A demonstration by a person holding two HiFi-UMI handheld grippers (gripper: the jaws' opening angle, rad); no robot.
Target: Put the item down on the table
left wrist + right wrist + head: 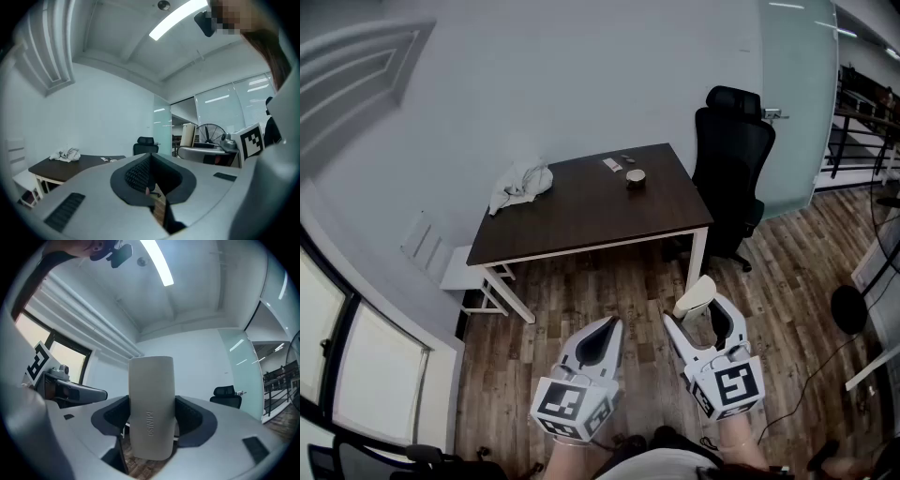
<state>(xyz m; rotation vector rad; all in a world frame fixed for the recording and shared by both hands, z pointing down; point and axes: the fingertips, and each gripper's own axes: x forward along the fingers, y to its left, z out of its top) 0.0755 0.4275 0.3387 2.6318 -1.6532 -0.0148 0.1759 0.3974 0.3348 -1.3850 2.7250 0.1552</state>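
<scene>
right gripper clamps item, table well apart

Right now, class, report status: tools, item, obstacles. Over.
Left tool shut, empty. Right tool gripping white item. Table ahead, cloth at one corner, chair beside.

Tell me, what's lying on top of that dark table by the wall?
On the table: a crumpled white cloth at its far left corner, a small round object, and small flat bits beside it, too small to identify. Anything under the cloth is covered.
</scene>
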